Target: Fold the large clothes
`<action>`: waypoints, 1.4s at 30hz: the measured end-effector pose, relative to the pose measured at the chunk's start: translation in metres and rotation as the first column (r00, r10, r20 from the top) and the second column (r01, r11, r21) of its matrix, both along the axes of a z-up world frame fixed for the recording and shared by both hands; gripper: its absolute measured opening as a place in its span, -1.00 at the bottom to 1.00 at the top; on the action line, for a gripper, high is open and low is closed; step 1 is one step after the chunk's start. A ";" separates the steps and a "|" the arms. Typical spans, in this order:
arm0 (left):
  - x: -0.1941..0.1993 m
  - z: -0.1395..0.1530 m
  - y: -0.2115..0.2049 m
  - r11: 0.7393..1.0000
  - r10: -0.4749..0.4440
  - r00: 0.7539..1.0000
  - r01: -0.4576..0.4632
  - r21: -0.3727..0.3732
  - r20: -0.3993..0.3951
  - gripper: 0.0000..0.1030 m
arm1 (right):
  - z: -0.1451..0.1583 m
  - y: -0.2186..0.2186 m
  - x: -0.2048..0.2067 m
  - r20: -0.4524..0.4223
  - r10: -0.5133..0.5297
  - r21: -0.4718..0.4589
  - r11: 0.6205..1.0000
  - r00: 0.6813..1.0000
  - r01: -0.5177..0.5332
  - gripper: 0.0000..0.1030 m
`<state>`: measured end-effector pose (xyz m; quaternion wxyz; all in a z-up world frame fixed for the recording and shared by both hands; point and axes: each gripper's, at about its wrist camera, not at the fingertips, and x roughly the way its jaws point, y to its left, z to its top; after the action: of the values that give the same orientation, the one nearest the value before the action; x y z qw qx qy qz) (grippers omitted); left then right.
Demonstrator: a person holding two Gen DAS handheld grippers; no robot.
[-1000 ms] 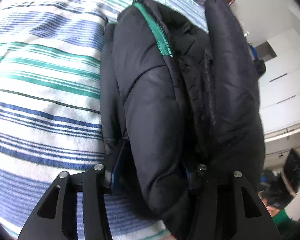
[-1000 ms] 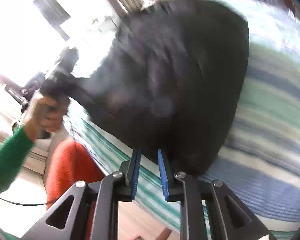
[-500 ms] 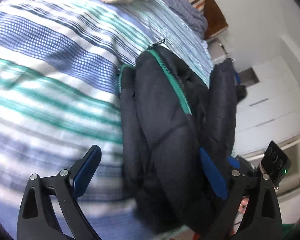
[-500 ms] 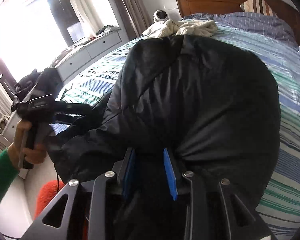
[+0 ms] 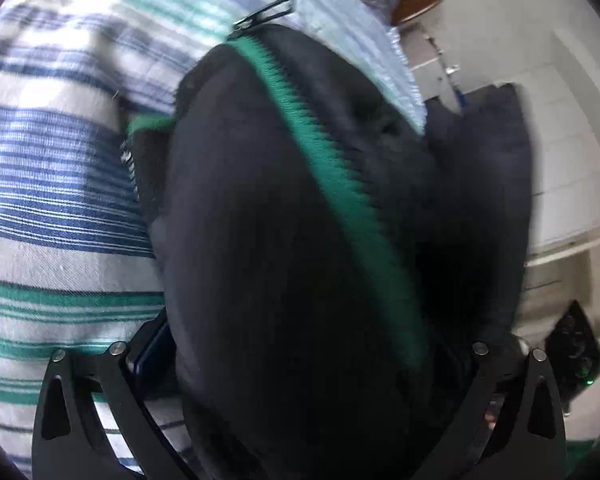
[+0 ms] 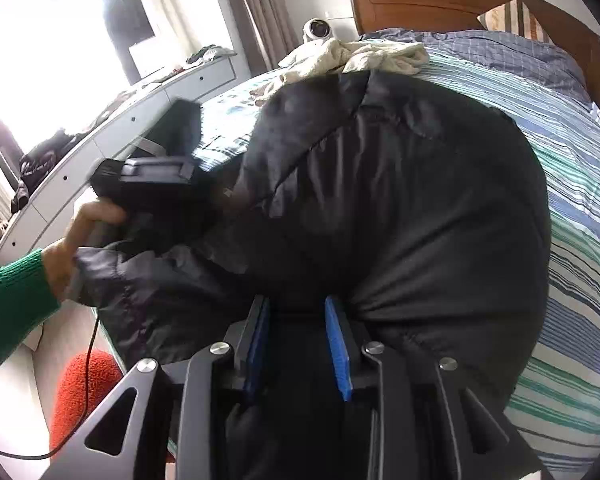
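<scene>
Big black padded jacket (image 6: 400,208) lies bunched on the bed with the blue, green and white striped cover (image 6: 572,184), near its foot edge.

Left wrist view only: the jacket's green zipper tape (image 5: 340,184) runs diagonally down the front, metal zipper pull (image 5: 266,10) at the top end, a short second green strip at the jacket's left edge. White wardrobe doors (image 5: 568,128) at right. Picture blurred.

Right wrist view only: brown wooden headboard (image 6: 440,0), crumpled cream cloth (image 6: 360,56) on the bed past the jacket, small white round camera (image 6: 318,29) behind it, long white dresser (image 6: 112,140) under a bright window, orange-red fuzzy cushion (image 6: 80,392) on the floor. It also shows the person's left hand (image 6: 76,248), green knitted sleeve (image 6: 12,304), gripping the handle of the left gripper (image 5: 300,364) at the jacket's left side — a cable hangs from it.

Left gripper: angled down over the jacket, jaws have just been opening and now stand wide apart, jacket bulk between them; one blue pad (image 5: 152,348) shows at the left edge of the fabric, the other is hidden — pads do not appear to press.

Right gripper (image 6: 298,344): angled down at the jacket's near edge, jaws narrowly apart, blue pads on either side of a dark gap; black fabric gathers just past the tips, but a clamp can't be told.
</scene>
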<state>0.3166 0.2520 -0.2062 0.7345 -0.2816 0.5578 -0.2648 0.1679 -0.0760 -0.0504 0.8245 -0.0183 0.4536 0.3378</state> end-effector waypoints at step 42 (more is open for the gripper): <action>-0.028 0.034 -0.031 0.995 0.062 0.983 -0.075 0.067 0.170 0.14 | -0.061 -0.106 0.093 -0.276 -0.041 0.417 0.895 0.960 0.158 0.23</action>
<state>0.2883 0.2207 -0.1723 0.7974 -0.2503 0.4931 -0.2415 0.2611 -0.1822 -0.1115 0.7574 0.2340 0.4710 0.3871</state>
